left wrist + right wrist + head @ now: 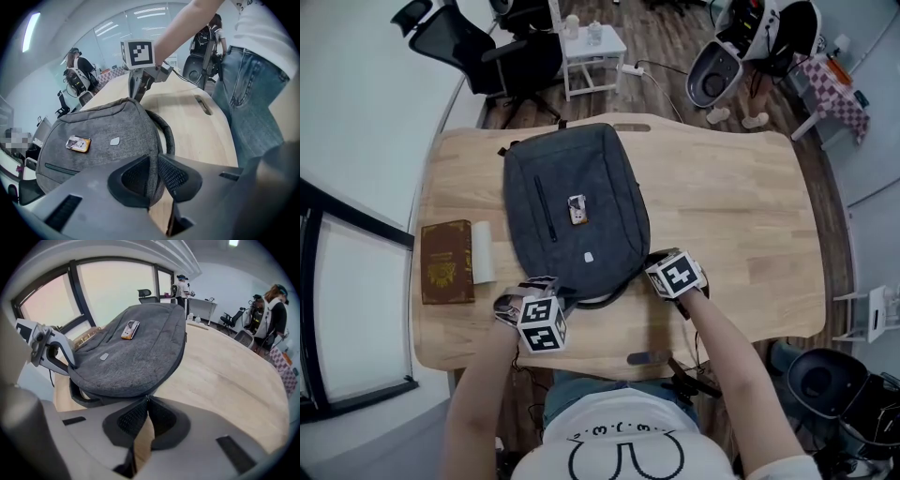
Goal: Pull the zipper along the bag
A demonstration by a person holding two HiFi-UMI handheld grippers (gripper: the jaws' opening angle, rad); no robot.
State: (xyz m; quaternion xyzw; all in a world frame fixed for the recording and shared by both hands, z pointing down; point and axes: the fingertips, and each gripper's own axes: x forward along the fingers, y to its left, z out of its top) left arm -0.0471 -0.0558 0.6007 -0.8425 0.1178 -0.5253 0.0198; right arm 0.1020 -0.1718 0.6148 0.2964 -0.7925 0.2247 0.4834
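**At the bag's near edge: two grips, one slider**

Low in the middle of the head view, the grey bag (572, 206) lies flat on the wooden worktop (741, 206), its bottom end toward the person. A brown book (447, 262) sits well apart at the left.

The left gripper (154, 159) is clenched on a fold of the bag's fabric at the corner beside the carry loop (167, 133). It serves as the anchor. The right gripper (147, 401) is pinched almost fully together at the lower right corner. A tiny metal piece at its tips looks like the zipper pull (147, 397), at the foot of the dark zipper (182, 350) that runs up the bag's side.

The risks come from how small that hold is. The pull is thin, so a tug angled away from the zipper line could make it slip out of the pads. At the rounded corner the slider could bind or catch loose fabric. If the left grip gives, the whole bag would likely slide across the worktop, and the zipper would not travel.
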